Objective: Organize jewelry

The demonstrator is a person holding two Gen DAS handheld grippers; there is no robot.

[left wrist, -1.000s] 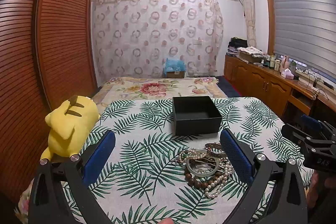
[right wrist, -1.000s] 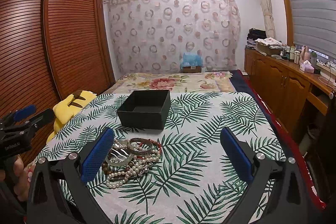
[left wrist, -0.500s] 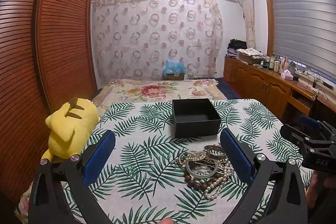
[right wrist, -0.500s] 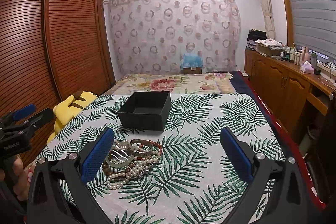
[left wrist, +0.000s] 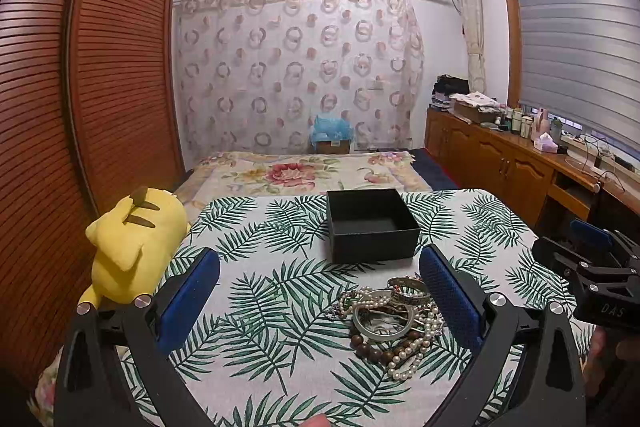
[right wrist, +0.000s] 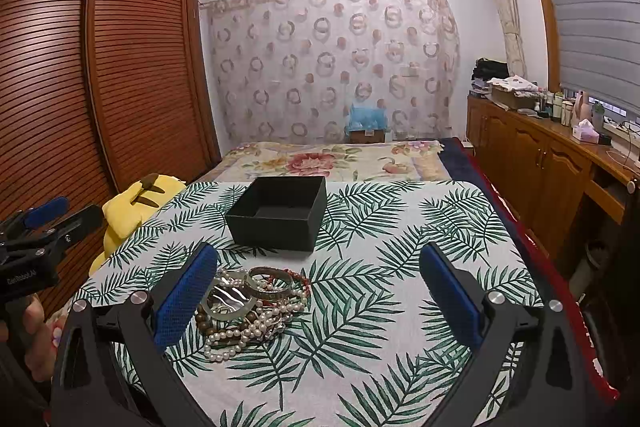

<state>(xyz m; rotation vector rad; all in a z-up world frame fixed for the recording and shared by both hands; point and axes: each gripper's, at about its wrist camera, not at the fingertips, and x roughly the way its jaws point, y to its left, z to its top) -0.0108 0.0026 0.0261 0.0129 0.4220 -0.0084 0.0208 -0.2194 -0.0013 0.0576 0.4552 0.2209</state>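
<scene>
Nothing yet gripped: left tongs [left wrist: 320, 301] and right tongs [right wrist: 318, 291] both stood wide open and empty, hovering above the near part of the bench [right wrist: 400, 291]. Jewelry pile [left wrist: 394, 319] (pearl strands, wooden beads, bangles tangled together) lay on the leaf-print cloth toward the near edge, just ahead of and below both tongs. Seen from the left tongs it sat beside the right finger; from the right tongs, beside the left finger, so it lay between the two, neither clearly nearer. No clear long axis. Black box [right wrist: 278, 213], open and empty, stood just beyond the pile, apart from it. Right half of the bench bare; yellow plush toy [left wrist: 134, 243] off the left edge. Judged: short forward carry, tangle may drag extra strands.
</scene>
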